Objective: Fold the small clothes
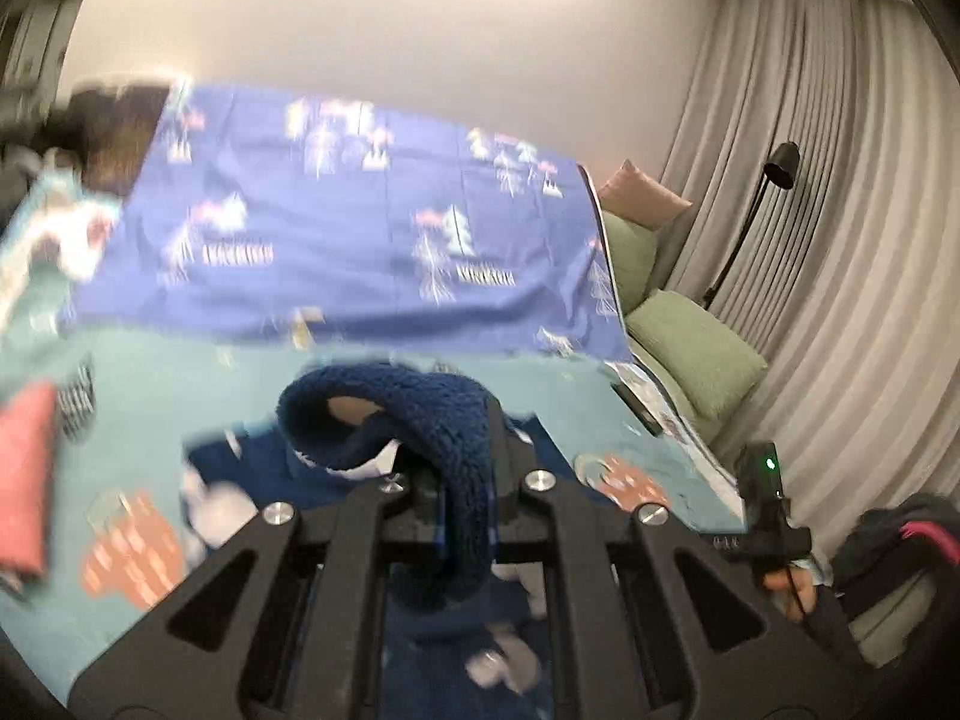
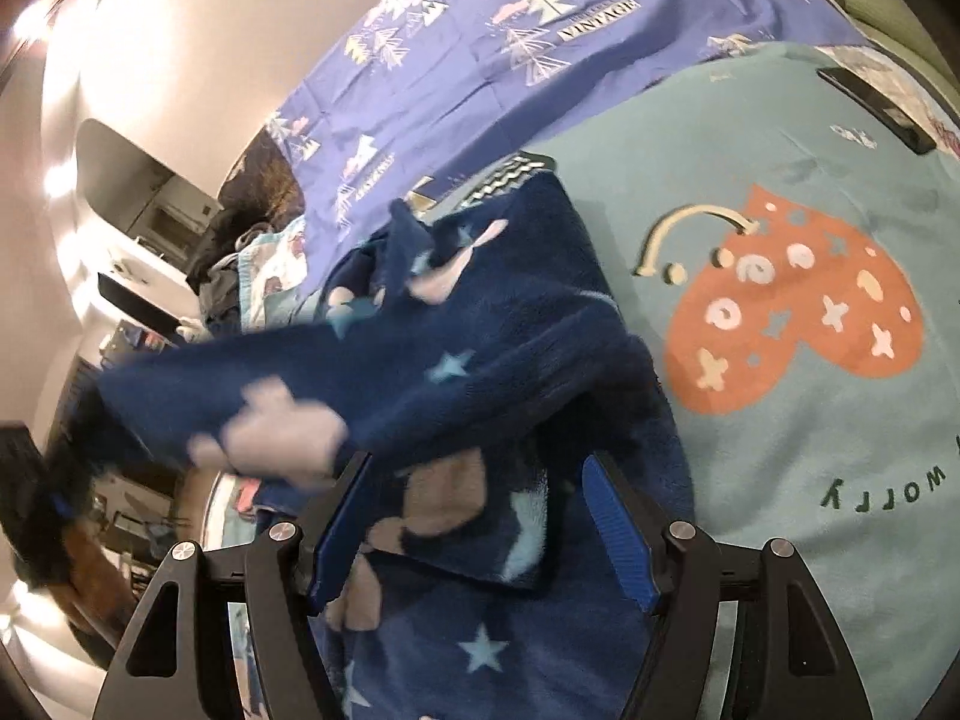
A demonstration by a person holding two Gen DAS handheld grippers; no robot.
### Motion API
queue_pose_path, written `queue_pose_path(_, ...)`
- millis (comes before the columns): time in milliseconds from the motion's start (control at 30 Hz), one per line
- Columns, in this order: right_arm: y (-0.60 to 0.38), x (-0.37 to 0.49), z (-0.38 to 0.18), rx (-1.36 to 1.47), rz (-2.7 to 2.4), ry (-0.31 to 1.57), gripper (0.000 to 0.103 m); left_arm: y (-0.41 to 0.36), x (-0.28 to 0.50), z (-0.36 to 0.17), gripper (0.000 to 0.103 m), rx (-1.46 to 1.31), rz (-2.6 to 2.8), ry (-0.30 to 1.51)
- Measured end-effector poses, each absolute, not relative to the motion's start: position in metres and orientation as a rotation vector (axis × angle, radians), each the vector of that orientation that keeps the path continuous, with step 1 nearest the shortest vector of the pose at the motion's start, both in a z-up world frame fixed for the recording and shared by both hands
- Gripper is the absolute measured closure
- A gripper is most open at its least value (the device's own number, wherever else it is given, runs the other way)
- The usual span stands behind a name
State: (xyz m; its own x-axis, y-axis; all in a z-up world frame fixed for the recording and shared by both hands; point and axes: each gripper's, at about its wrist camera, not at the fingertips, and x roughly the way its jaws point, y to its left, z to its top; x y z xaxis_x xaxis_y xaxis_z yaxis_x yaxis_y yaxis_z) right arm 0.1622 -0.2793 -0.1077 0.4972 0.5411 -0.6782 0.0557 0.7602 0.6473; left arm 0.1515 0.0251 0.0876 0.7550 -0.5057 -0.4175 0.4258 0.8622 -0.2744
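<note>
A dark blue fleece garment (image 2: 510,360) with pale stars and pink shapes lies rumpled on a teal blanket (image 2: 780,498) that has an orange heart print. In the left wrist view my left gripper (image 1: 465,459) is shut on a thick fold of this garment (image 1: 372,384), held up off the bed; the fabric loops over the jaws and hides the fingertips. My right gripper (image 2: 477,534) stands open low over the garment. Its blue pads (image 2: 618,528) are apart, with cloth lying loose between them. One part of the garment stretches up toward the left edge, blurred.
A purple-blue printed sheet (image 1: 360,228) covers the far side of the bed. A pink folded item (image 1: 24,480) lies at the left and a dark flat phone-like thing (image 2: 876,111) near the blanket's edge. Green cushions (image 1: 696,348), a floor lamp (image 1: 780,168) and curtains stand beyond.
</note>
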Motion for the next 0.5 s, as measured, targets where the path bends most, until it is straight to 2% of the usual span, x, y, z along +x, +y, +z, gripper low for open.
queue_pose_path(100, -0.268, 0.163, -0.111, 0.619, 0.321, 1.051, 0.030, 0.040, 0.169, 0.072, 0.092, -0.082, -0.399, 0.510)
queue_pose_path(233, -0.261, 0.165, -0.125, 0.599, 0.312, 1.094, 0.030, 0.075, 0.221, -0.030, 0.091, -0.106, -0.313, 0.822)
queue_pose_path(333, -0.261, 0.169, -0.131, 0.613, 0.292, 1.115, 0.030, 0.098, 0.233, -0.095, 0.087, -0.204, -0.270, 0.987)
queue_pose_path(367, -0.260, 0.169, -0.132, 0.613, 0.284, 1.116, 0.030, 0.099, 0.231, -0.101, 0.081, -0.227, -0.276, 0.990)
queue_pose_path(433, -0.260, 0.169, -0.127, 0.597, 0.268, 1.100, 0.030, 0.103, 0.225, -0.102, 0.076, -0.259, -0.287, 0.959)
queue_pose_path(500, -0.261, 0.164, -0.116, 0.563, 0.244, 1.059, 0.030, 0.106, 0.222, -0.093, 0.057, -0.274, -0.286, 0.944)
